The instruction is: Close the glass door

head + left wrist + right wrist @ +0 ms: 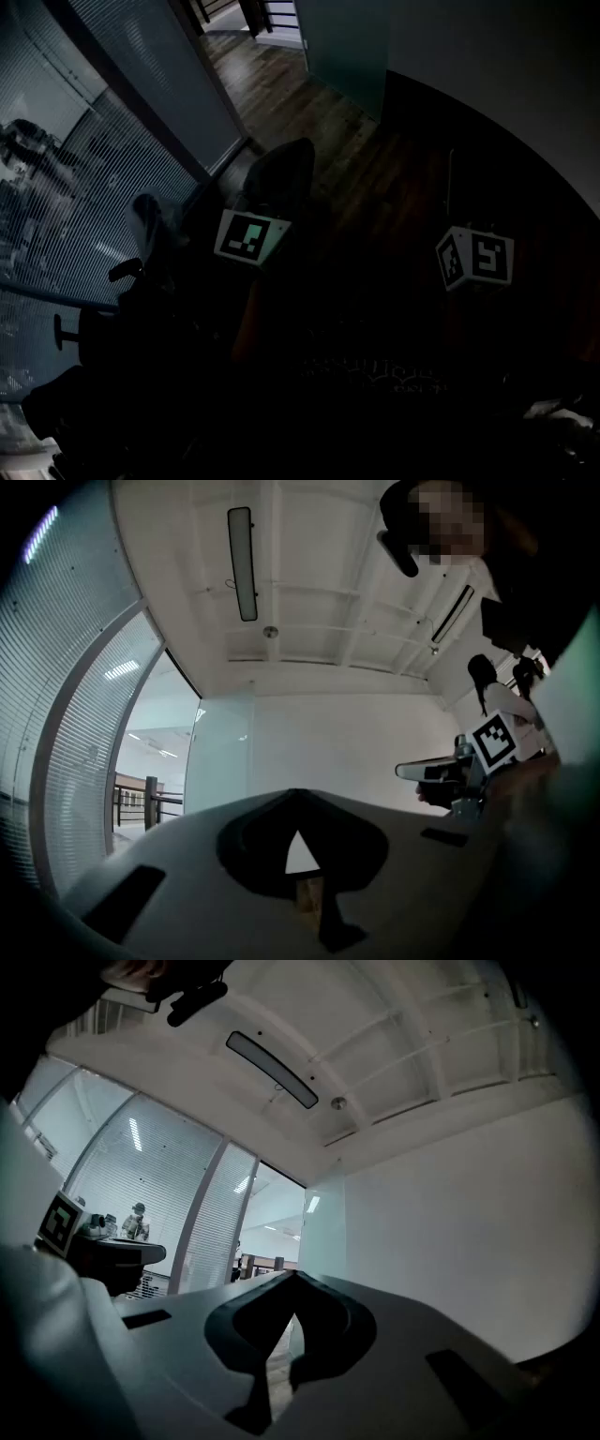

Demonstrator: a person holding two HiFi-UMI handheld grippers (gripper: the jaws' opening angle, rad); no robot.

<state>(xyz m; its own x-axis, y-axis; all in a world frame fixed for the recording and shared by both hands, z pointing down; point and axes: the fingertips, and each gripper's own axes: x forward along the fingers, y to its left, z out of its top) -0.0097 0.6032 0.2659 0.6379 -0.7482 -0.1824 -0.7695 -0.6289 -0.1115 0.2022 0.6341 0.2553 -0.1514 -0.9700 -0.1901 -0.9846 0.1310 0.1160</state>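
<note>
Glass door [342, 47] at 12 o'clock, well apart from us, with the doorway open at its 9 o'clock side. Left gripper [298, 797] and right gripper [293, 1277] both have jaws together, gripping nothing. We judge closing not begun; approach and push remain.

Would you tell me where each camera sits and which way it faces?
Head view: person's head, steeply down at the wooden floor; left marker cube and right marker cube show.
Left gripper view: on the left gripper, tilted up at ceiling and white wall; shut jaws show.
Right gripper view: on the right gripper, facing the glass door; shut jaws show.
Both gripper views share the glass door.
</note>
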